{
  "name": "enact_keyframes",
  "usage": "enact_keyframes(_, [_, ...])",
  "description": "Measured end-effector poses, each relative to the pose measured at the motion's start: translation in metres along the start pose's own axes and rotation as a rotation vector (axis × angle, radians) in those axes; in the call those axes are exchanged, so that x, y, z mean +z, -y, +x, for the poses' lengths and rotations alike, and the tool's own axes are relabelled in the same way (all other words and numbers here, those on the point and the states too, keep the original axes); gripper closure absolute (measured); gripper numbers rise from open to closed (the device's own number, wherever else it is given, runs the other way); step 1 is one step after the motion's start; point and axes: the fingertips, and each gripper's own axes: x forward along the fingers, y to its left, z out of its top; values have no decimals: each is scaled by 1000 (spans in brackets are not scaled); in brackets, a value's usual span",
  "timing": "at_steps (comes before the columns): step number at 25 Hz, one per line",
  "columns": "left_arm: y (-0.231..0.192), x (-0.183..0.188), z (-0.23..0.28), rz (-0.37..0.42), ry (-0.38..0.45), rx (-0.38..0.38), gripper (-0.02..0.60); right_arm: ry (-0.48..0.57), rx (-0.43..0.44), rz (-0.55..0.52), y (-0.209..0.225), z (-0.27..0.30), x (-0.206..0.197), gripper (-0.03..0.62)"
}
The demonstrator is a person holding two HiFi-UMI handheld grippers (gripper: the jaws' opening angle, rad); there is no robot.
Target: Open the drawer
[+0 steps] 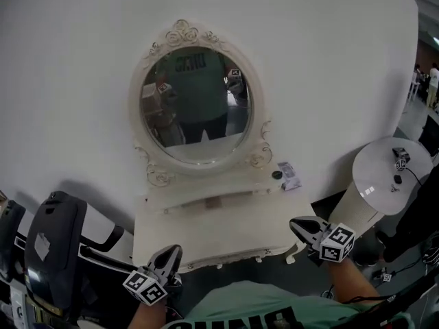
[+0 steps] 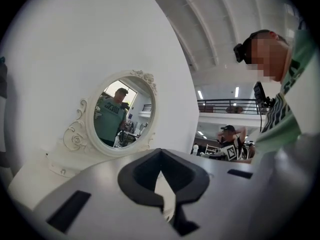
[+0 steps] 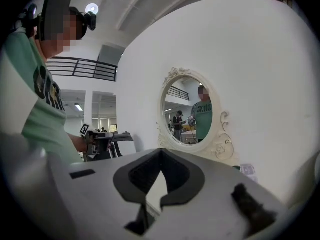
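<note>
Roughly: white vanity desk (image 1: 206, 228) against the wall, oval mirror (image 1: 197, 105) at 12 o'clock of it. The drawer (image 1: 230, 258) reads as the front skirt on the near edge, small knobs under it, not pulled out. Its long axis runs 9-to-3, the right end slightly higher in head view. A riser under the mirror may hold another drawer, can't tell.

Left claw (image 1: 173, 252) is fully shut and empty, just beside the desk's front-left corner; the drawer lies at its 3 o'clock. Right claw (image 1: 296, 225) is also closed on nothing, off the front-right corner, with the drawer at its 8 o'clock. Both look about equally near, and neither is on a knob yet.
</note>
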Motion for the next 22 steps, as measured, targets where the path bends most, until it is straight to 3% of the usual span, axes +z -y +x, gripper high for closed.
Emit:
enact_keyframes(5, [17,-12,60,22,-48,4,574,24,40,20,55,4,2,588])
enact_keyframes(12, [14,-25,111,33,-119,-68,574,20,-41,91,91,-11,-24,588])
enact_keyframes(15, [5,-30,134,15,-143,-140,574,15,-115,111,97,-17,-30,588])
enact_keyframes(22, [-23,-19,171,-50,-179,-403,574,13,-352,115,78,-19,-24,588])
